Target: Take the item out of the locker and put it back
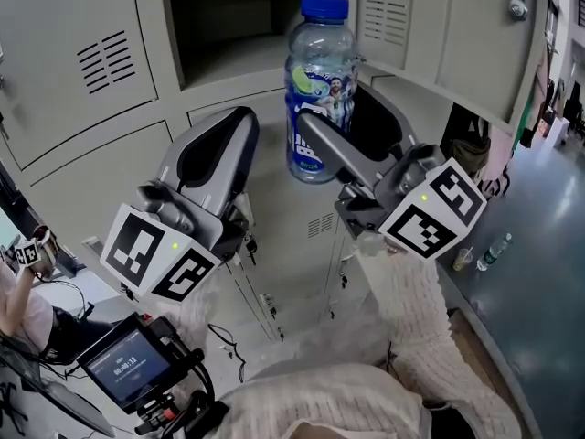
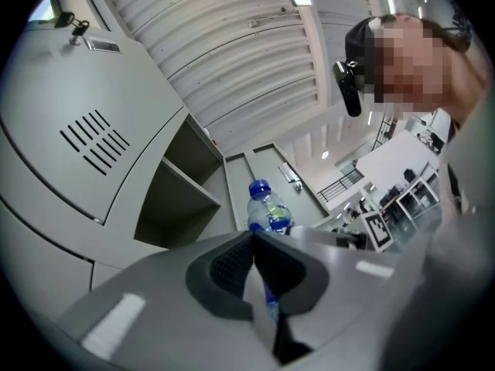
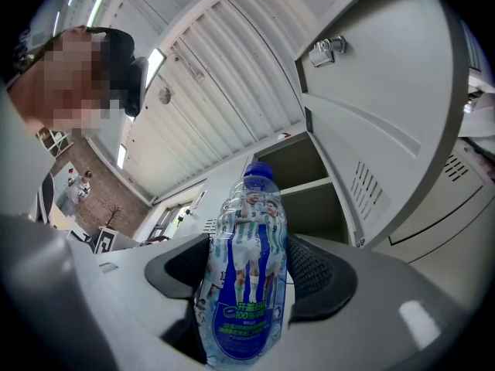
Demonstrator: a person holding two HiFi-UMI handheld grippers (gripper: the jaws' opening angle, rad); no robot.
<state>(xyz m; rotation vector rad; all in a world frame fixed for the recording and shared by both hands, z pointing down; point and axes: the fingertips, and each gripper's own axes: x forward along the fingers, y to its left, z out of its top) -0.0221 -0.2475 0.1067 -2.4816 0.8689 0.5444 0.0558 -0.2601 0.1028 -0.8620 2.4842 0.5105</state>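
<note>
Bottle (image 1: 318, 71), clear w/ blue cap & label, clamped in right gripper (image 1: 334, 117); left gripper (image 2: 254, 246) closed.

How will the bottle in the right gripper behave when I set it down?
The bottle looks like thin clear plastic, so it may flex under the fingers. Its glossy label could slide. Tall and narrow, it probably tips easily once released.
</note>
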